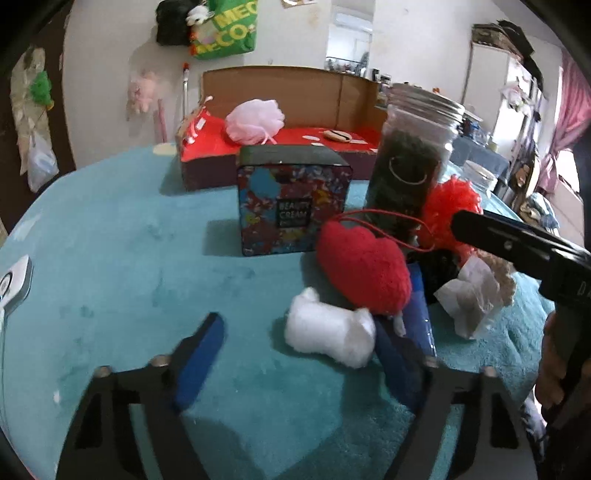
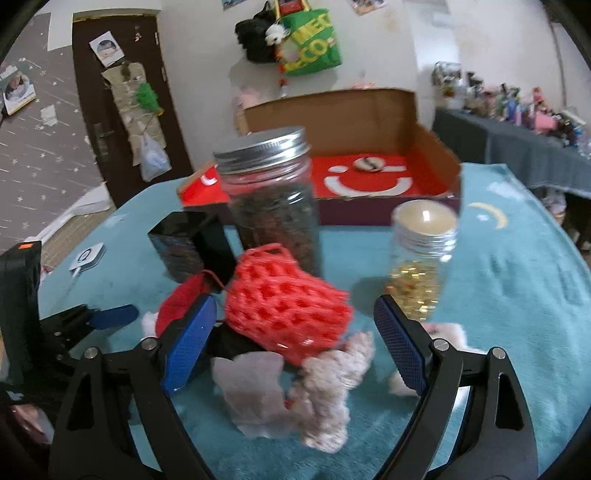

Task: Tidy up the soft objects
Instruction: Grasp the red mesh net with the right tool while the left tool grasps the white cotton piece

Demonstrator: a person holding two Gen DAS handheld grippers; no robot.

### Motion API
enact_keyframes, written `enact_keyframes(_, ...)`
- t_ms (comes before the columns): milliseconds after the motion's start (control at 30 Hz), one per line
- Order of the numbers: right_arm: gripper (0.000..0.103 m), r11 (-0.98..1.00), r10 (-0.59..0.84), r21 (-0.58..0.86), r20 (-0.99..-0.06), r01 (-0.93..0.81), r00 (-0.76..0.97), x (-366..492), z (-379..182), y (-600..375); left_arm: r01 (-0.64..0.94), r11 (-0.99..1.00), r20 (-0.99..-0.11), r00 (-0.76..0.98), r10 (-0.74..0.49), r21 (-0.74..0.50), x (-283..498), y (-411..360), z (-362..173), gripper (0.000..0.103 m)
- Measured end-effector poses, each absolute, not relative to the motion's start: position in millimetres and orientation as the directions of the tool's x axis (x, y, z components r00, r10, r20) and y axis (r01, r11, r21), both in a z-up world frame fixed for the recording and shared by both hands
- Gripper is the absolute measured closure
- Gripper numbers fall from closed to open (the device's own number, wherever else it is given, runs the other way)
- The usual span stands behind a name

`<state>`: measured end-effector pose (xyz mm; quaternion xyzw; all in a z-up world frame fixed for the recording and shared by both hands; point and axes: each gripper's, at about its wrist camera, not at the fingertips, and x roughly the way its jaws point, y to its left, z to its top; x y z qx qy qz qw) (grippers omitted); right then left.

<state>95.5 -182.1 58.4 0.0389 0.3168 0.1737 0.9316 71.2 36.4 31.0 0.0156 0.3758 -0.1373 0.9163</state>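
Both grippers spread wide — left gripper [image 1: 299,336] around white fluff [image 1: 330,334], right gripper [image 2: 295,339] around red mesh [image 2: 286,314] — just before the dark jar [image 2: 275,206].

left wrist view: low over the teal table cover [image 1: 110,258], close in, facing the open cardboard box [image 1: 288,92] at the frame's upper middle.
right wrist view: also low and close, facing that box [image 2: 369,114] from further right, its upper middle.
shared: dark-filled jar [image 1: 402,177] [image 2: 277,221], red heart [image 1: 364,266] [image 2: 177,306], green bag [image 1: 229,29] [image 2: 314,44].
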Motion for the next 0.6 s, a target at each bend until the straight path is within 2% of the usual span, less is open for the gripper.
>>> enact_keyframes(33, 0.02, 0.931, 0.362, 0.187, -0.582, -0.313, 0.728, 97.3, 57.5, -180.2, 0.27, 0.96, -0.691, 0.68, -0.245, -0.075, 71.2, 35.9, 31.6, 0.04)
enact_keyframes(67, 0.025, 0.925, 0.374, 0.189, -0.591, -0.329, 0.715, 99.2, 55.9, -177.8, 0.278, 0.957, -0.689, 0.679, -0.253, -0.078, 71.2, 35.7, 31.8, 0.054)
enact_keyframes(100, 0.039, 0.926, 0.373, 0.185, -0.596, -0.33, 0.711, 100.0, 54.5, -176.1, 0.293, 0.952, -0.687, 0.674, -0.271, -0.089, 71.1, 35.5, 32.8, 0.072)
enact_keyframes(167, 0.048, 0.918, 0.391, 0.201, -0.601, -0.342, 0.697, 101.3, 52.5, -176.5, 0.312, 0.94, -0.689, 0.652, -0.317, -0.137, 73.8, 38.3, 35.9, 0.078)
enact_keyframes(200, 0.057, 0.916, 0.397, 0.205, -0.594, -0.346, 0.699, 99.8, 53.3, -177.9, 0.319, 0.934, -0.688, 0.642, -0.338, -0.162, 73.7, 39.5, 38.3, 0.08)
enact_keyframes(333, 0.067, 0.915, 0.399, 0.197, -0.566, -0.353, 0.721, 88.4, 62.1, -183.9, 0.339, 0.923, -0.654, 0.66, -0.37, -0.18, 69.5, 39.0, 57.1, 0.08)
enact_keyframes(500, 0.069, 0.911, 0.41, 0.207, -0.543, -0.356, 0.733, 75.1, 72.6, -193.9, 0.373, 0.915, -0.612, 0.692, -0.383, -0.151, 66.8, 29.9, 80.2, 0.08)
enact_keyframes(600, 0.069, 0.909, 0.415, 0.207, -0.532, -0.362, 0.738, 70.5, 79.5, -197.4, 0.411, 0.894, -0.594, 0.68, -0.43, -0.178, 70.3, 24.2, 90.6, 0.08)
